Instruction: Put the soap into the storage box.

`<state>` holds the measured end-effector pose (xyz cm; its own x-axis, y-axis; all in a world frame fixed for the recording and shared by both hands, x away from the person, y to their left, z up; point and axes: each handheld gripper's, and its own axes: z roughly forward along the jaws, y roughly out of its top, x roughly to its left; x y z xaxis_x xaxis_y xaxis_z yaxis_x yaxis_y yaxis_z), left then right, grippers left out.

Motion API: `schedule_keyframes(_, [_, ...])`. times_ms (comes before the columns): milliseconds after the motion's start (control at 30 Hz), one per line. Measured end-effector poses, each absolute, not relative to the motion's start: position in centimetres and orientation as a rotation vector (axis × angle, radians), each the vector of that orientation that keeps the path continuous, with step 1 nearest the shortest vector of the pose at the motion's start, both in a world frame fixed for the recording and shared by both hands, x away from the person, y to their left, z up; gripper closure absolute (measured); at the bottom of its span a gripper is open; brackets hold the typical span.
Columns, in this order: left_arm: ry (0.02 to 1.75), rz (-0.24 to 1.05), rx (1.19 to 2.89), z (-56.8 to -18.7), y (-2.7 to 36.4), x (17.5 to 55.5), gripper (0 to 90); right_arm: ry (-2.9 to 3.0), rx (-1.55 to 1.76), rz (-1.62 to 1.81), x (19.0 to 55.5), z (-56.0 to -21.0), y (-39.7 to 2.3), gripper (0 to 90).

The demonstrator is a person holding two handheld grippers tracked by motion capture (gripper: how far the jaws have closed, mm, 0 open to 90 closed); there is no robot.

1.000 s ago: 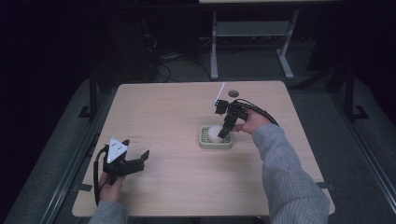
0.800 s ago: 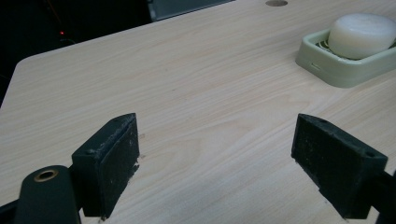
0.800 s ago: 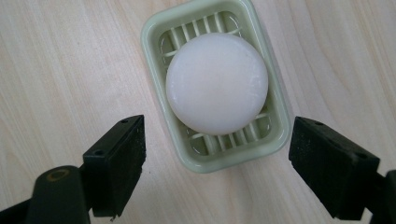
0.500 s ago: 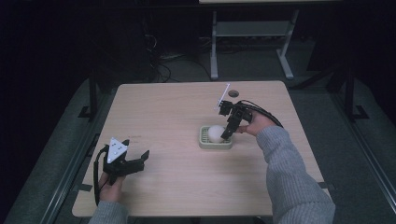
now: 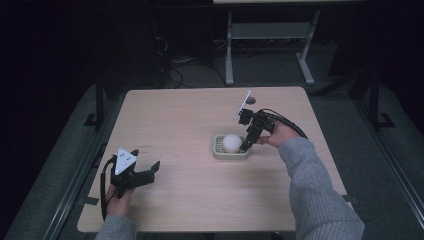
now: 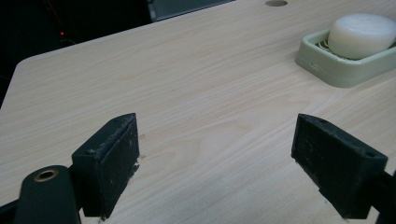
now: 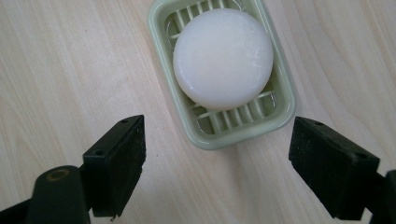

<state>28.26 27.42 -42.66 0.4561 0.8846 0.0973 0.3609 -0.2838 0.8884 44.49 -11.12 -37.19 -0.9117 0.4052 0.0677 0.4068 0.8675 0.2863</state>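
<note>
A round white soap bar [image 5: 231, 143] [image 7: 223, 58] [image 6: 360, 29] lies in a pale green slatted soap dish [image 5: 218, 152] [image 7: 283, 109] [image 6: 327, 65] near the table's middle. My right gripper [image 5: 246, 144] [image 7: 217, 163] hangs open just right of and above the dish, jaws wide, with nothing between them. My left gripper [image 5: 151, 170] [image 6: 229, 163] rests low at the table's front left, open and empty, pointing toward the dish far off.
The light wooden table [image 5: 185, 120] carries a small dark round hole [image 5: 250, 101] [image 6: 276, 3] near its far edge. A metal-framed bench [image 5: 270, 30] stands behind on the dark floor. Cables trail from both grippers.
The right gripper has drawn back from the soap toward the right and a little higher, leaving the soap in the dish. The left gripper has stayed put.
</note>
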Motion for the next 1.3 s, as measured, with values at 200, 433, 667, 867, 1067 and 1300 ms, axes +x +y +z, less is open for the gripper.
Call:
schedule_keyframes(200, [1.052, 0.77, 1.851, -42.7, 27.4, 28.3, 14.8, -3.026, -0.672, -0.473, 44.1, -37.1, -11.7, 18.0])
schedule_keyframes(433, [1.051, 0.77, 1.851, -42.7, 27.4, 28.3, 14.8, -3.025, -0.68, -0.487, 43.3, -36.9, -12.6, 18.0])
schedule_keyframes(667, [1.053, 0.77, 1.851, -42.7, 27.3, 28.2, 14.8, -3.024, -0.692, -0.504, 42.5, -36.5, -13.5, 18.1])
schedule_keyframes(867, [1.052, 0.771, 1.857, -42.7, 27.3, 28.2, 14.8, -3.02, -0.708, -0.513, 41.8, -36.4, -14.5, 18.3])
schedule_keyframes(1067, [1.054, 0.773, 1.855, -42.6, 27.3, 28.2, 14.8, -3.013, -0.73, -0.511, 41.4, -36.6, -15.4, 18.8])
schedule_keyframes(1300, [1.056, 0.773, 1.85, -42.6, 27.4, 28.2, 14.8, -2.999, -0.764, -0.519, 40.6, -37.0, -16.4, 18.7])
